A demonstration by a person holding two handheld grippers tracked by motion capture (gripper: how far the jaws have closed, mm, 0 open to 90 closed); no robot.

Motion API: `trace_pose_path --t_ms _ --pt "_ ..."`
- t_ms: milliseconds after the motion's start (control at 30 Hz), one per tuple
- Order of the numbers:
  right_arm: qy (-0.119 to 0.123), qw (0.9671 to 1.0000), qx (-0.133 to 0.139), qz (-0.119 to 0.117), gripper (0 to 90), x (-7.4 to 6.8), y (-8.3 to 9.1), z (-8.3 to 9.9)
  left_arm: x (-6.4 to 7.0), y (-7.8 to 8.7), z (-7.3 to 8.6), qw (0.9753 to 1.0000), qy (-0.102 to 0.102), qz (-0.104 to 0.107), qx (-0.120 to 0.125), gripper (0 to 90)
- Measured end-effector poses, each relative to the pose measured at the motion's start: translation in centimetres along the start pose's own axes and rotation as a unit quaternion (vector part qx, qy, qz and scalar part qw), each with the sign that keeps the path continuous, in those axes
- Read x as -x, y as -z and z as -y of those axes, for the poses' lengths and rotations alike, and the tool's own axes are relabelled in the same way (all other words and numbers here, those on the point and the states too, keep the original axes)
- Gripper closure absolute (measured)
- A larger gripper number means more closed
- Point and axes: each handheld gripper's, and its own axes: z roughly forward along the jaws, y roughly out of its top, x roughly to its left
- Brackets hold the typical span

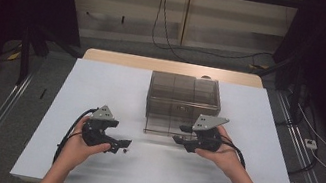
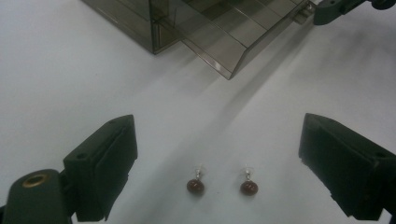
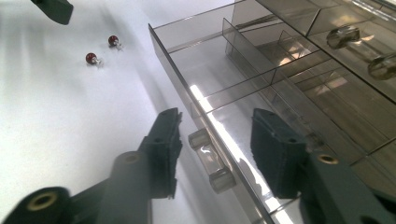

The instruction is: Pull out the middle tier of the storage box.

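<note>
Two dark red bead earrings (image 2: 195,185) (image 2: 249,186) lie side by side on the white table top, each with a short silver post. My left gripper (image 2: 217,149) hovers over them, open wide, its jaws standing either side of the pair without touching. In the high view the earrings (image 1: 126,150) are a tiny speck at the left gripper's (image 1: 123,145) tips. A smoky clear drawer box (image 1: 184,95) stands mid-table with its bottom drawer (image 3: 219,70) pulled out. My right gripper (image 3: 217,126) is open, its jaws straddling the drawer's clear front handle (image 3: 210,161).
The drawer is split by thin walls into several compartments, and those I can see hold nothing. Upper drawers with clear knobs (image 3: 343,36) stay closed. The white table top (image 1: 101,85) lies bare left of the box. Rails and cables run along the floor at both sides.
</note>
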Motion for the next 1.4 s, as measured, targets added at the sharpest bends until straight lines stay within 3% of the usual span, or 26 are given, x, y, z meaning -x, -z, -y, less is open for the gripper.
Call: trace_pose_path --t_ms 200,567,800,933,1133,1400 --pt "0.004 0.9999 -0.005 0.014 49.7 -0.1 0.1 0.2 0.0 -0.1 -0.1 1.0000 -0.004 0.004 -0.005 11.9" --pt "-0.011 0.9996 0.003 0.025 41.1 0.1 1.2 0.3 -0.2 -0.4 -0.2 1.0000 -0.004 0.004 -0.002 11.9" --pt "-0.032 0.9992 0.010 0.023 26.6 -0.5 2.3 0.6 -0.3 -0.4 -0.2 1.0000 0.000 0.002 -0.007 12.1" --pt "-0.062 0.9977 0.021 0.018 19.6 -0.8 3.1 1.1 -0.2 -0.4 -0.2 1.0000 -0.001 0.000 -0.007 12.1" --pt "-0.082 0.9960 0.026 0.024 15.7 -1.1 4.0 2.1 -0.1 -0.3 -0.2 1.0000 0.001 -0.002 -0.007 12.1" --pt "-0.087 0.9946 0.041 0.041 12.5 -1.3 4.7 3.0 -0.2 -0.4 -0.2 0.9999 0.000 -0.005 -0.010 12.6"
